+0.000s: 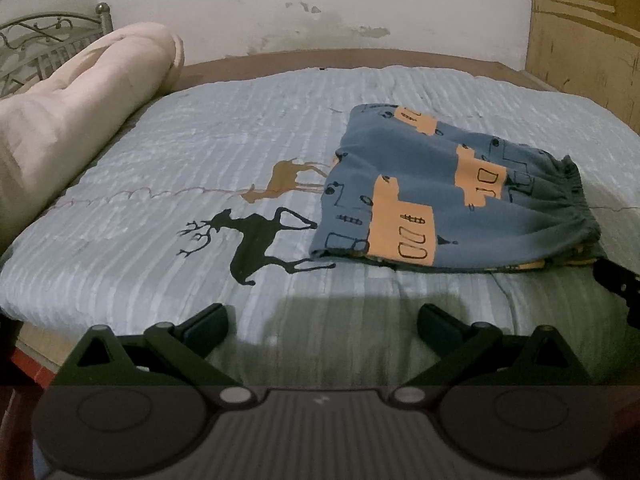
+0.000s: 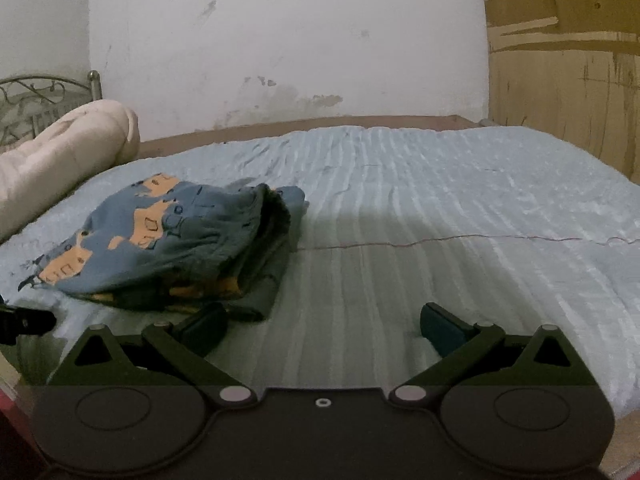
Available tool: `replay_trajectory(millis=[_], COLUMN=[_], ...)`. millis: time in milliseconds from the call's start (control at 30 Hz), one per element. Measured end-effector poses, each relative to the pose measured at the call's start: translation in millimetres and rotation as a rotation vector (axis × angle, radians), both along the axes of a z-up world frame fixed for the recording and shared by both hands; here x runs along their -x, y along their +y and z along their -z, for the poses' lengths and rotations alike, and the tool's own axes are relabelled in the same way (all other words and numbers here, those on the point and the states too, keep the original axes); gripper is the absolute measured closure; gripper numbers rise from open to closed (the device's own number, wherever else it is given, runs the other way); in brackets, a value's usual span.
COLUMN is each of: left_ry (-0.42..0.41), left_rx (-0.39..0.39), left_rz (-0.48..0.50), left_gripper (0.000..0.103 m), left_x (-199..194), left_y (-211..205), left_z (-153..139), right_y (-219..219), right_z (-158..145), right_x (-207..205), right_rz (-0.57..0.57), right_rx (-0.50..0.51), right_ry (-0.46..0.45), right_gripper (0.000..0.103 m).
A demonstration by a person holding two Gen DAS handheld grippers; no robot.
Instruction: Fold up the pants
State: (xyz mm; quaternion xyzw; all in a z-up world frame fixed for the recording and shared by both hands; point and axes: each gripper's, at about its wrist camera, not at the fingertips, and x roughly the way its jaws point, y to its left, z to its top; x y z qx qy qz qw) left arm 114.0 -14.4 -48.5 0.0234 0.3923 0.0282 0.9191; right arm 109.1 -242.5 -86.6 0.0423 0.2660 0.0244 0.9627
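Observation:
Blue pants (image 1: 448,192) with orange blocks and black line drawings lie folded into a compact bundle on the pale blue bedspread (image 1: 200,140), waistband to the right. My left gripper (image 1: 322,326) is open, low over the bed's near edge, below and left of the bundle. In the right wrist view the same pants (image 2: 168,240) sit left of centre. My right gripper (image 2: 322,328) is open too, its left finger (image 2: 204,328) just short of the bundle's near corner, nothing between the fingers. Each gripper's tip shows at the other view's side edge.
A rolled cream duvet (image 1: 72,120) lies along the bed's left side by a metal headboard (image 1: 36,40). A stained white wall (image 1: 320,4) stands behind, a wooden wardrobe (image 2: 568,72) to the right. Deer prints (image 1: 256,240) mark the bedspread left of the pants.

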Motion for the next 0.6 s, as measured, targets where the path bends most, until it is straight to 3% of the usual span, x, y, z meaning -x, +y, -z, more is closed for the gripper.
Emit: replay_trajectory(millis=[600], left_ry=[-0.041], left_rx=[0.037], left_rz=[-0.002], left_gripper=[0.001], left_x=[9], left_y=[5], left_z=[7], right_y=[6], right_z=[4], right_x=[12], right_rz=[0.013], right_rx=[0.051], right_ry=[-0.022], right_gripper=[0.001])
